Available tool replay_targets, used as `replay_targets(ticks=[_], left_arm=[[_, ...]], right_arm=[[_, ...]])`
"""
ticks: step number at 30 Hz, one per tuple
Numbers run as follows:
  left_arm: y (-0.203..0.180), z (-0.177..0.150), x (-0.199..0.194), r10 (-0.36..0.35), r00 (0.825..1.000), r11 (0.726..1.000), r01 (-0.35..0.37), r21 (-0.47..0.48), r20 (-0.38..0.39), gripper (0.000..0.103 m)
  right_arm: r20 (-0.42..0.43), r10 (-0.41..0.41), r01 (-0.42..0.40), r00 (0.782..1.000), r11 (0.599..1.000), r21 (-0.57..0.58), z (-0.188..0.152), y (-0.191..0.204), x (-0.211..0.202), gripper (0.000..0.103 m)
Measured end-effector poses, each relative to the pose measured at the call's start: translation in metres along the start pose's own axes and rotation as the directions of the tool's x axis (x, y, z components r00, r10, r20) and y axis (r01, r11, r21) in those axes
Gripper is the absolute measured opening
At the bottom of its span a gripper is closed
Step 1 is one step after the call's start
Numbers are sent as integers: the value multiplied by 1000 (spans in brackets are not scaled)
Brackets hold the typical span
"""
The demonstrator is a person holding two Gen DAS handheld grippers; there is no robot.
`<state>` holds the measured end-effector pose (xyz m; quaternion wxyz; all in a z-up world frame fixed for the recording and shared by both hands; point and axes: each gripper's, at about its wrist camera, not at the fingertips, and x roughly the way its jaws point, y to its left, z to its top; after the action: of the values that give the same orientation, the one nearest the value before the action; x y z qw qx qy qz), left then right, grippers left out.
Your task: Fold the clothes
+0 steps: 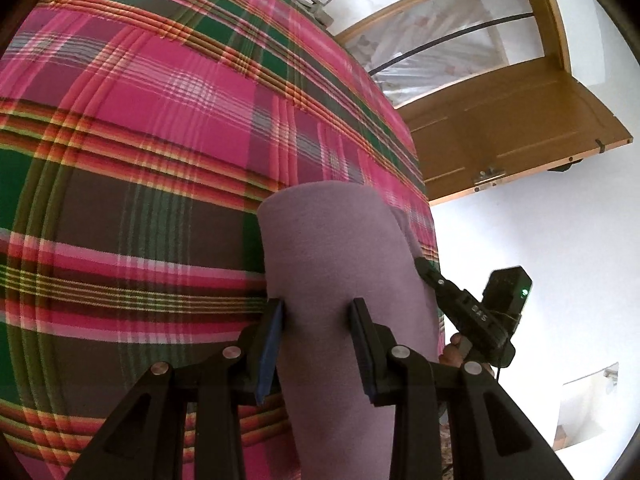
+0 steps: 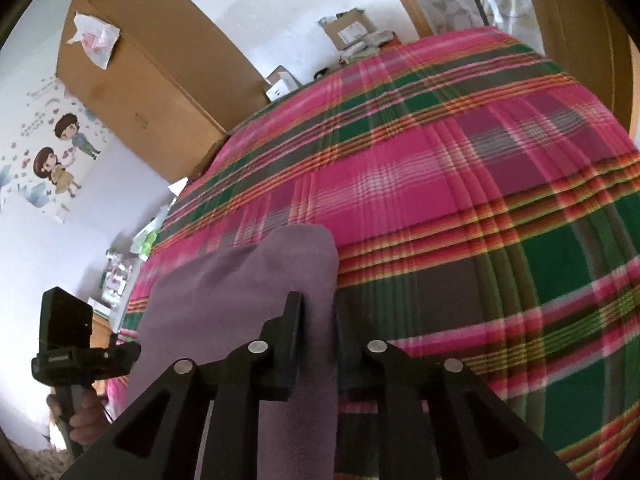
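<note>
Cloth: a mauve cloth [image 1: 340, 264] lies at the near edge of the bed, on a plaid cover [image 1: 140, 140]; it looks folded into a long band, with the far end rounded.

Left gripper: the left gripper [image 1: 318, 312] stands over the near part of the cloth, one finger on each side of the band. The jaws are spread to about the width of the band; the blue pad sits at the band's left edge. If the pads really press on it, I cannot tell.

Right gripper: the right gripper [image 2: 318, 312] pinches the cloth [image 2: 256, 280]. A raised fold goes up between the two fingers, and the jaws stand narrow on it. The picture is a little blurred here.

Cloth and grippers: the cloth reaches forward from both grippers, away from the person. In the left wrist view the right gripper's tip touches the cloth's right edge.

Hands: a hand [image 2: 86, 416] grips the handle of the left gripper; fingers [image 1: 452, 354] show on the other handle.

Room: a wooden door [image 1: 500, 128] stands open beside the bed, a large carton [image 2: 148, 92] stands beyond it.
</note>
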<state>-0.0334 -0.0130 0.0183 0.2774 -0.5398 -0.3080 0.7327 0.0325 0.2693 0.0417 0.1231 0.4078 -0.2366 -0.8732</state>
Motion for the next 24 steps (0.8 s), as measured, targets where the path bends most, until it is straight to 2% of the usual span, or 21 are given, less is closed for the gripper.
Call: replay_targets(ticks=[5,10,15,20,22,23,24], left_arm=[[1,-2,-1,-6,1000,1000,6,7,1,34],[4,-7,-3,-25,1000,1000,25,2,-7,34],[4,-12,-5,-33,999,999,33,-2,-15,34],[4,-18,-7,-36,999,999,36,3,-19,34],[4,-20,-8,-37,999,999,37,-2,-22,34],[5,-21,-9,-40,999,999,39,-6,-24,34],[6,-22,-10,-42,999,999,42,-9,-25,34]], right_arm=[[18,-14,14,1000,999,-31,-18,3,-32,28],[8,-21,21,1000,1000,-5,-55,-4,-59,37],[23,-1,0,1000,998,64,-92,-13,-82,38],[6,21,-22,1000,997,80,-116,-10,-86,38],[15,2,-3,1000,998,66,-120,-7,-87,34],[17,7,-8,1000,998,61,-121,-5,-87,29],[18,19,-20,1000,998,57,-122,-3,-88,18]])
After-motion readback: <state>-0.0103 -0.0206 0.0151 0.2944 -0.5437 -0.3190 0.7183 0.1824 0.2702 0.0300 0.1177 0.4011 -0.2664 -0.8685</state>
